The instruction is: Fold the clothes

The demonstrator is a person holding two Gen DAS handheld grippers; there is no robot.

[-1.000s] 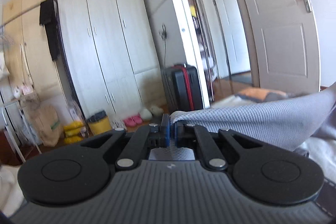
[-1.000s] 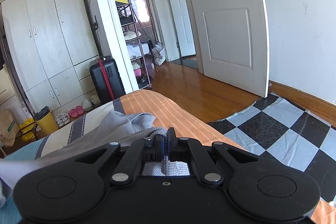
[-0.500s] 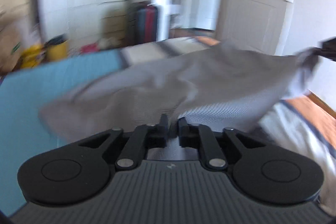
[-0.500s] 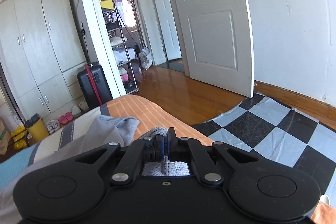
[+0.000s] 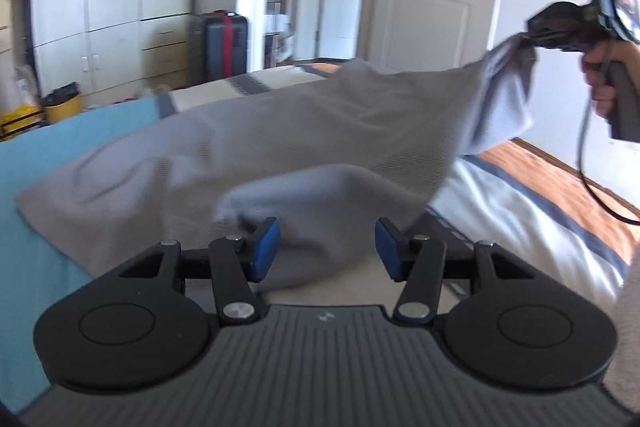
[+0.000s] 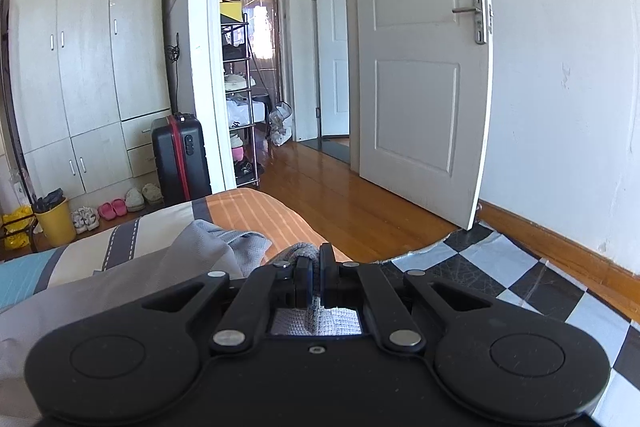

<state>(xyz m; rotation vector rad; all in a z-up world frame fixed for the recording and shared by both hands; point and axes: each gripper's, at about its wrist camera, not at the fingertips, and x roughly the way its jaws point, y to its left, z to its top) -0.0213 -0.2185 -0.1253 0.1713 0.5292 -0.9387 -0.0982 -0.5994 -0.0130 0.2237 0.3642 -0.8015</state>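
So the grey garment (image 5: 304, 131) is spread across the bed (image 5: 72, 131), 1 end draped over the blue part of the cover, the other end lifted off toward the right. That raised end is pinched in the right gripper (image 5: 528, 41), seen from the left wrist camera with the person's hand (image 5: 604, 79) wrapped round its handle. From the right wrist view the same grip is confirmed: the right gripper's fingers are pressed together with a wad of grey knit bunched between them.

The left gripper (image 5: 327, 247) is spread wide, blue pads (image 5: 266, 245) well apart, nothing clamped. A loose flap of the cloth hangs just beyond the pads, near them but apparently not touched.

Step in hand, as it's judged: laying out and straightening, with only 1 corner under control. The fold itself doesn't look started. What the next move seems to call for is the free near edge or corner being found and pinched by the left gripper, so the cloth can be tensioned between 2 points before anything gets folded over. A clean single layer would need to be picked, not a bunch.

Hard to make out: the cloth is motion-blurred in the left view, so seams, sleeves or a collar can't be told apart, and what kind of garment it is stays unclear. The near edge is hidden behind the left gripper's body. The bed's far side is cut off too.
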